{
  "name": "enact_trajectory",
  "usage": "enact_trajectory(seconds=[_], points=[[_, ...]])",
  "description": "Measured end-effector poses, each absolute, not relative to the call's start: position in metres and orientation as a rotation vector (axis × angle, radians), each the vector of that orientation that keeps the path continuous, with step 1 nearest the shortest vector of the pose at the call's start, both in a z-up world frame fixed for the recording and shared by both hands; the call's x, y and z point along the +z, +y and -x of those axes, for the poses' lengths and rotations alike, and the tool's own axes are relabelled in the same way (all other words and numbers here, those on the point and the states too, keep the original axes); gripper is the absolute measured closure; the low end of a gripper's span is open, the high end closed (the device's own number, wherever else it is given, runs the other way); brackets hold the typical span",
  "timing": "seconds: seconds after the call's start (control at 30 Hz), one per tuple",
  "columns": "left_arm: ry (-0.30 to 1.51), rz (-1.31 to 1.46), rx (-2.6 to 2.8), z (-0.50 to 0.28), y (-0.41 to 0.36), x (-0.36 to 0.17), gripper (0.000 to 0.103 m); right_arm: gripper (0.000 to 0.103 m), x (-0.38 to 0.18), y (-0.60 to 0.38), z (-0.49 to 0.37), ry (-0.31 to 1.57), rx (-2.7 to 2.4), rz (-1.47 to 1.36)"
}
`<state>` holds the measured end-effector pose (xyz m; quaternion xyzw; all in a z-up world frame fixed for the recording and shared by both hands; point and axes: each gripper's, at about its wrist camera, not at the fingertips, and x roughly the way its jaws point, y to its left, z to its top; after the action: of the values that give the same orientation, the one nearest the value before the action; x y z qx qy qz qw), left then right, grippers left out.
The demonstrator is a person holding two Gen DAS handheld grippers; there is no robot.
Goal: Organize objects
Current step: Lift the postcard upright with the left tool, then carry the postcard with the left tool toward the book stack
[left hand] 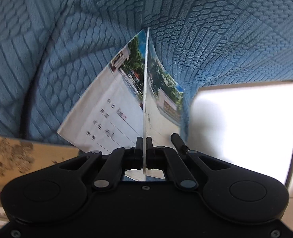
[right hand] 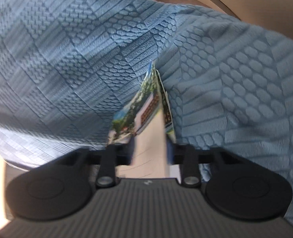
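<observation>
Left tongs (left hand: 144,148) pinch the notebook (left hand: 114,107) edge at centre frame; right tongs (right hand: 149,154) gape around it, blurred. Mid-carry over the blue blanket (left hand: 205,29); next needs a set-down spot.

Matte black fingers (left hand: 138,144), silver pivot pins (left hand: 101,183)

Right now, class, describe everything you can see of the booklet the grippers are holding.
The booklet is thin, glossy paper with a white cover bearing printed lines, some handwriting and a photo of trees and a building. It is seen nearly edge-on, standing on edge against the blue textured blanket. The left gripper is shut on its edge. In the blurred right wrist view it lies between the right gripper fingers, which stand apart.
</observation>
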<state>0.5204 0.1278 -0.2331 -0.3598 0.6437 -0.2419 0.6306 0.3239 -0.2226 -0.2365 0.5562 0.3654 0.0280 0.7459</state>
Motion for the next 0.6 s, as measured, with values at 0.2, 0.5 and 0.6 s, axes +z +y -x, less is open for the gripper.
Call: enact_trajectory(seconds=[0.2, 0.5, 0.6], points=[[1.442, 0.700, -0.568, -0.519, 0.116, -0.224, 0.102, 0.090, -0.227, -0.211, -0.327, 0.827, 0.028, -1.044], [1.380, 0.380, -0.559, -0.512, 0.086, -0.217, 0.100, 0.093, -0.218, -0.195, -0.333, 0.842, 0.012, -0.846], [1.363, 0.352, -0.562, -0.508, 0.081, -0.213, 0.100, 0.094, -0.211, -0.188, -0.334, 0.834, 0.010, -0.766]])
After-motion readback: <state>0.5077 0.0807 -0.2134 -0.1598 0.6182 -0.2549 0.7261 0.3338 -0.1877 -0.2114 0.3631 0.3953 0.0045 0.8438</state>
